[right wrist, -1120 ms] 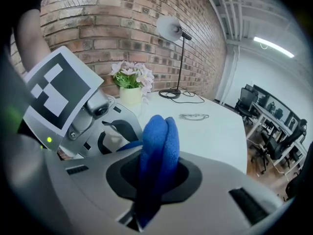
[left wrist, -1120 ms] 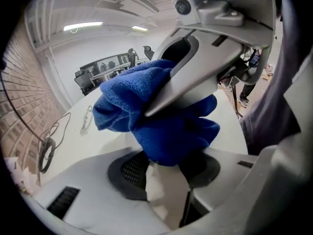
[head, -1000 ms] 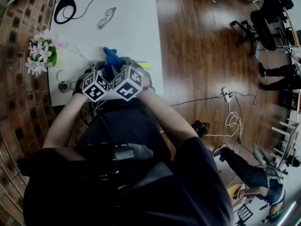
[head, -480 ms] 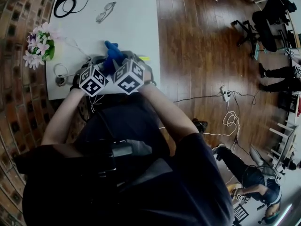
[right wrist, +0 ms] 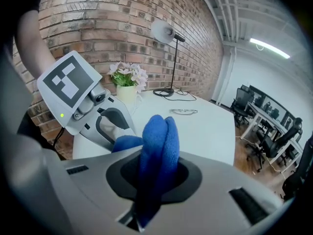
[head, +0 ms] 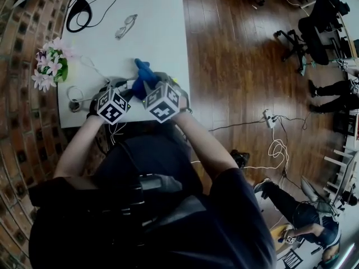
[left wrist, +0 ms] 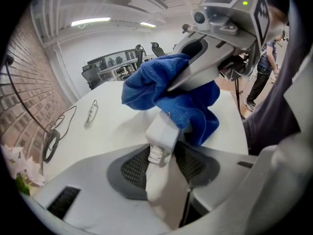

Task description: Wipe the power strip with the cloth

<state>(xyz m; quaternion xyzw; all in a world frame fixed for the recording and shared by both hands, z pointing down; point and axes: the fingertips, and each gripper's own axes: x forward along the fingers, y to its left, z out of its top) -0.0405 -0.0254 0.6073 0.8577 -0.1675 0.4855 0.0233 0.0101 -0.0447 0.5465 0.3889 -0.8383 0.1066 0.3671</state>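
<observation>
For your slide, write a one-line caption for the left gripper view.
Left gripper grips the white power strip while the right gripper holds a blue cloth over its far end.

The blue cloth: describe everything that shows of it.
The blue cloth is soft, fuzzy, terry-like fabric, bunched into thick folds. The right gripper is shut on it, a folded hump standing up past the jaws. Its loose part drapes over the far end of the white power strip, which the left gripper holds over the white table.
</observation>
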